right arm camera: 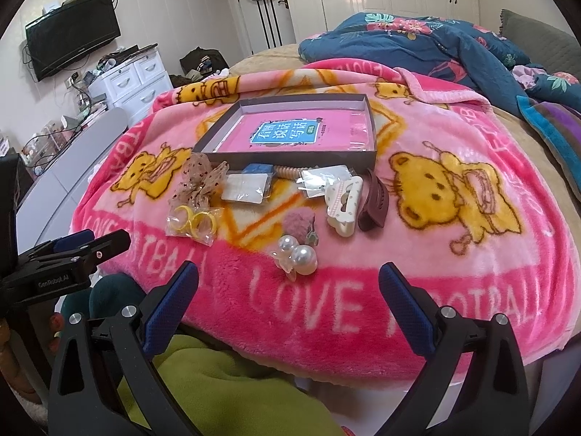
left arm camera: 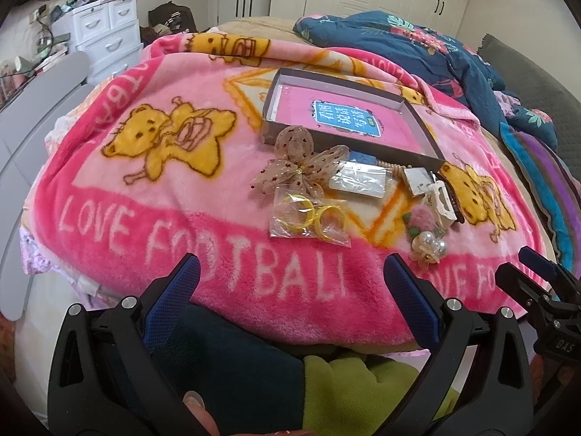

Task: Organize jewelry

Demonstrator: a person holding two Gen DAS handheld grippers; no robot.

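Bedroom: white wardrobes at the back, bed covered by a pink blanket (right arm camera: 454, 239) that carries everything.
Box (right arm camera: 287, 154): shallow grey tray, pink card with a blue label inside, no jewelry in it; sits mid-blanket toward the far edge. Likely the target bin.
Pile: strung along the box's near wall, probably staged there for short moves.
White claw clip (right arm camera: 343, 201): touching a maroon claw clip (right arm camera: 374, 205), right end of the pile.
Mesh bow (left arm camera: 296, 161): beige, dark dots, left end, against the box's near-left corner.
Ring bag (left arm camera: 308, 219): clear, yellow rings inside, just in front of the bow.
Pearl clip (right arm camera: 296, 256): two pearls, nearest the blanket's near edge.
Left gripper (left arm camera: 290, 287): jaws wide, nothing held, at the near edge.
Right gripper (right arm camera: 288, 290): jaws wide, nothing held, facing the pearl clip.
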